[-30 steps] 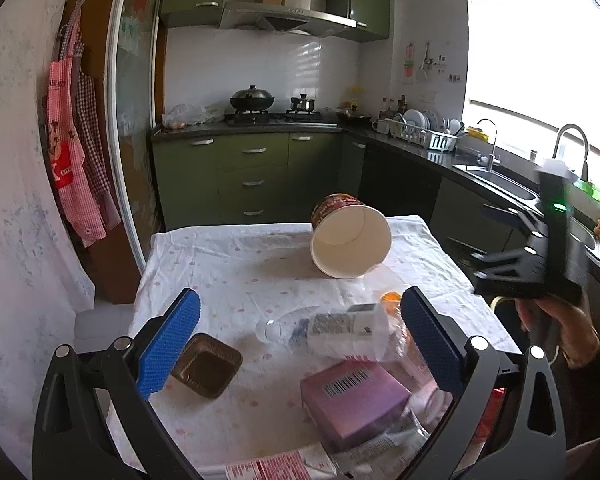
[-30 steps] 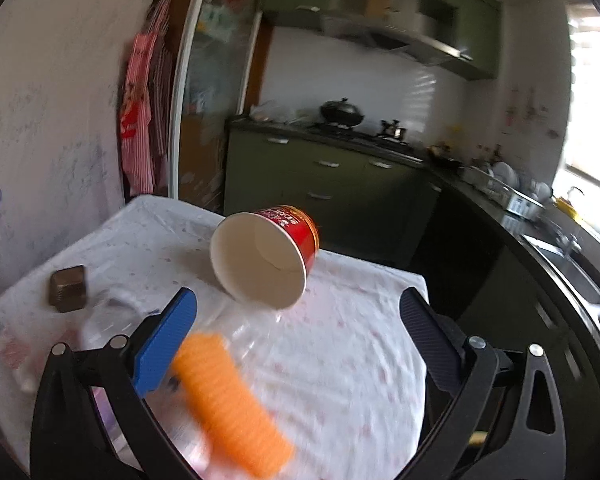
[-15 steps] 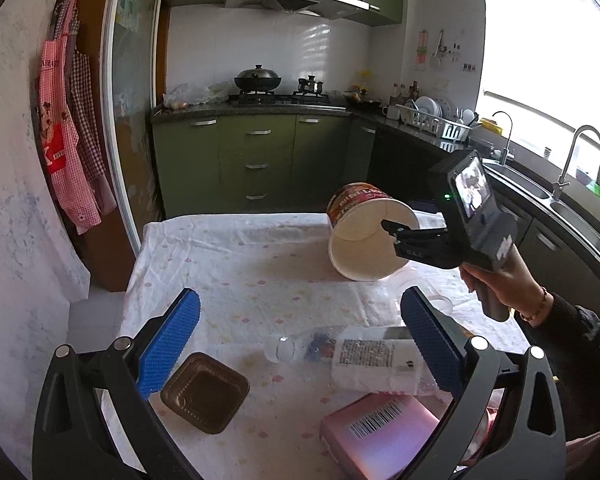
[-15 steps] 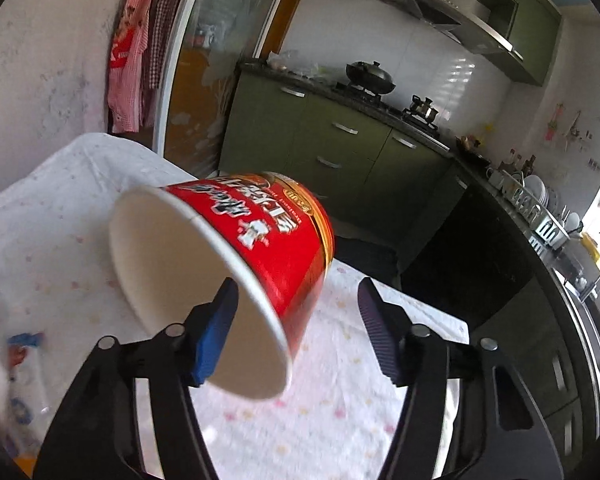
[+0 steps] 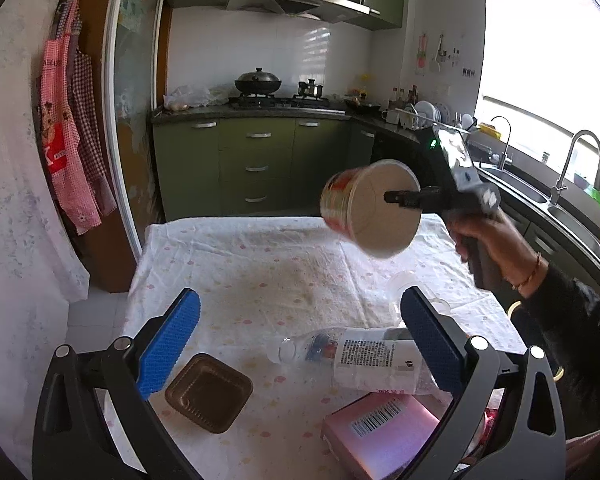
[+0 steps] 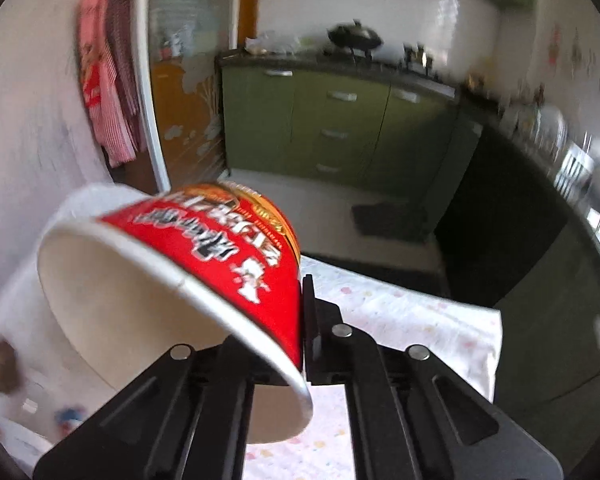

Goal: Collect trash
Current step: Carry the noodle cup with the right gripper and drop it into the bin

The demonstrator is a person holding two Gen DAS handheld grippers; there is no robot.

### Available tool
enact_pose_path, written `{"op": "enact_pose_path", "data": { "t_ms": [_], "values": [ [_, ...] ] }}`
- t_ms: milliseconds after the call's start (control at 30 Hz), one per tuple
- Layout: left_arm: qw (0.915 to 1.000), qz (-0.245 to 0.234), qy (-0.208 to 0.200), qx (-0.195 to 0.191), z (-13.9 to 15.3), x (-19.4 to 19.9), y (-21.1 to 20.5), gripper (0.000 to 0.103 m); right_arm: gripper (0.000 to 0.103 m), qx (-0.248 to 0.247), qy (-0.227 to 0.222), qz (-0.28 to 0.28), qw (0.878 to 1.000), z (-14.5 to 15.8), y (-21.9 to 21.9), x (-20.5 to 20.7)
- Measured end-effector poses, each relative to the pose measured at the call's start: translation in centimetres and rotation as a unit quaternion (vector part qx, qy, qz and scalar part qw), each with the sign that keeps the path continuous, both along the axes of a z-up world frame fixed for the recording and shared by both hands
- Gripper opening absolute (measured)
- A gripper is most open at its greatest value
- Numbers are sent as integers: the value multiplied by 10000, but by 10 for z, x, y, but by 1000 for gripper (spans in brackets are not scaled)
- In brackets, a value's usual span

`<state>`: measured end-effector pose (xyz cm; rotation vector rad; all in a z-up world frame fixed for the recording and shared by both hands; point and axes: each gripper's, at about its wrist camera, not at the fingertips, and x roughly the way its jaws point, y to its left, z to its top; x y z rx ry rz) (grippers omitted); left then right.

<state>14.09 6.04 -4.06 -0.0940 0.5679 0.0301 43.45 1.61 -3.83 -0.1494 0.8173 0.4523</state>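
My right gripper [image 6: 296,332] is shut on the rim wall of a red paper noodle cup [image 6: 220,248], one finger inside and one outside, and holds it above the table. In the left wrist view the cup [image 5: 370,206] hangs on that gripper [image 5: 392,197] over the table's far right. My left gripper [image 5: 298,340] is open and empty above the near table. Below it lie a clear plastic bottle [image 5: 364,354], a brown plastic tray [image 5: 209,391] and a pink box [image 5: 380,430].
The table [image 5: 260,264] has a white flowered cloth. Green cabinets [image 5: 256,168] and a stove stand behind, a sink counter [image 5: 540,200] runs along the right, aprons [image 5: 70,136] hang on the left wall. A clear cup [image 5: 404,284] lies by the right edge.
My right gripper closed on the noodle cup's rim and lifted it off the table. My left gripper drew back a little.
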Motion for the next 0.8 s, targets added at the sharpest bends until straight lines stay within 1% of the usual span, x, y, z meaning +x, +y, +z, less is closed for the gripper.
{"op": "enact_pose_path", "data": {
  "t_ms": [100,167,200,300,367,400,467,533,567,633,667,733,800],
  "values": [
    [9999,-6,-101,20,7,-13,-1,98,2,353,449,-133,9983,21,-24,-3],
    [9998,-42,-174,23,11,-24,-3,98,2,483,765,-228,9956,35,-49,-14],
    [9997,-69,-224,29,14,-30,-5,98,2,502,880,-272,9945,40,-59,-20],
    [9993,-177,-331,28,19,-46,-12,98,2,502,1309,-525,9887,52,-111,-52],
    [9990,-257,-379,14,20,-56,-18,98,2,404,1525,-699,9850,52,-141,-75],
    [9987,-309,-401,8,21,-61,-22,98,2,336,1679,-841,9816,50,-163,-89],
    [9984,-384,-408,15,22,-68,-29,98,3,189,1900,-1121,9752,44,-202,-113],
    [9981,-462,-402,46,22,-75,-37,98,3,44,2148,-1470,9655,31,-246,-137],
    [9980,-499,-392,61,21,-78,-42,98,3,-9,2244,-1587,9615,25,-261,-145],
    [9977,-577,-348,51,20,-81,-50,98,3,-102,2518,-1931,9483,2,-301,-162],
    [9976,-601,-334,45,20,-82,-53,98,3,-147,2645,-2009,9431,-8,-311,-167],
    [9974,-648,-302,67,20,-83,-61,98,4,-231,2963,-2203,9291,-37,-336,-176],
    [9972,-686,-285,128,22,-83,-69,98,4,-343,3163,-2303,9196,-61,-354,-178]
  ]
}}
